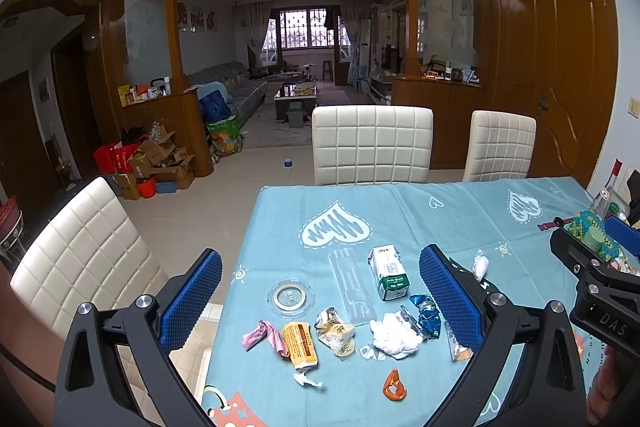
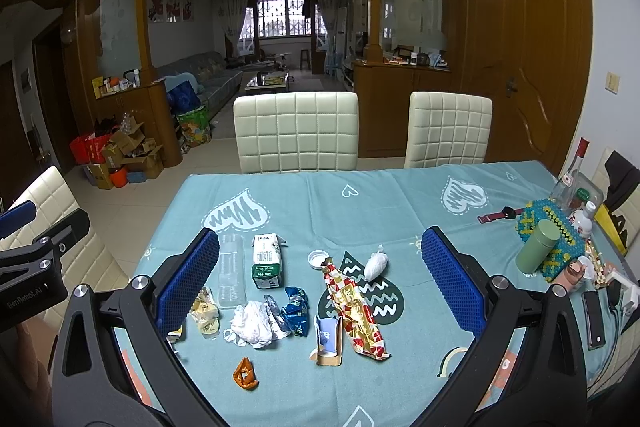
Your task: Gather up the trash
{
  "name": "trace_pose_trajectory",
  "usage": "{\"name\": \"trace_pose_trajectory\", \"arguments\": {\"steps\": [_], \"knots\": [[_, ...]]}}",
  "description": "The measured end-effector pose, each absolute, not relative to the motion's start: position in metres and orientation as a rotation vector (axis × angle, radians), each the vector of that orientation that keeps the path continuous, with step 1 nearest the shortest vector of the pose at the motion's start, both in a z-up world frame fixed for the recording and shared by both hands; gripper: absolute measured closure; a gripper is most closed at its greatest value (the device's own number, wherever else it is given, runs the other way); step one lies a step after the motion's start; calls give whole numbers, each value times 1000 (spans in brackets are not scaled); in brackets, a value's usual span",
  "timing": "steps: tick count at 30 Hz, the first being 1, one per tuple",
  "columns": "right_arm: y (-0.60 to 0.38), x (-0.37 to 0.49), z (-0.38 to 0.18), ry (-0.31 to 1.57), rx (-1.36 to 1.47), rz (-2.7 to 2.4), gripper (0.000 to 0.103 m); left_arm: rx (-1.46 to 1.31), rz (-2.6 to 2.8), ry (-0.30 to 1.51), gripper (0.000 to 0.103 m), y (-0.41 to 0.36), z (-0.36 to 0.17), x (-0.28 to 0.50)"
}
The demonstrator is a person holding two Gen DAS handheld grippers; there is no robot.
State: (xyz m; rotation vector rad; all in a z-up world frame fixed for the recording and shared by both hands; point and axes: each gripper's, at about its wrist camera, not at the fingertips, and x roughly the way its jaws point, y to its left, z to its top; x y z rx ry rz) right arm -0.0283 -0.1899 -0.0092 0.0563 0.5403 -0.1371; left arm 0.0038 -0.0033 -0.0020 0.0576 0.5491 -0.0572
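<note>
Both sets of fingers are spread wide and empty, hovering above the near edge of the bench. The left gripper frames the left half of the litter: between its blue pads lie a pink scrap, a tan wrapper, a crumpled yellow-white wrapper, a white tissue wad and a blue foil wrapper. A little further out stand the green-and-white milk carton, a clear plastic tray and a clear round lid. An orange peel sits nearest the camera.

The right gripper, just as open, looks over a long red-and-gold wrapper, a torn blue-and-tan box, a white bottle cap and a small knotted white bag.

On progress: nothing is gripped, every piece lies loose on the blue tablecloth, and no bin or bag for the trash shows on the bench. It looks like the very start, with the whole pile left to collect. The clutter at far right, with a green flask, seems not to be trash.
</note>
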Motion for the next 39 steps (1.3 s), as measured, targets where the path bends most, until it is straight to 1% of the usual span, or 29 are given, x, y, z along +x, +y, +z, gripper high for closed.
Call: {"name": "trace_pose_trajectory", "arguments": {"steps": [39], "knots": [[-196, -35, -10, 538, 70, -151, 3, 59, -83, 561, 6, -5, 1, -1]]}}
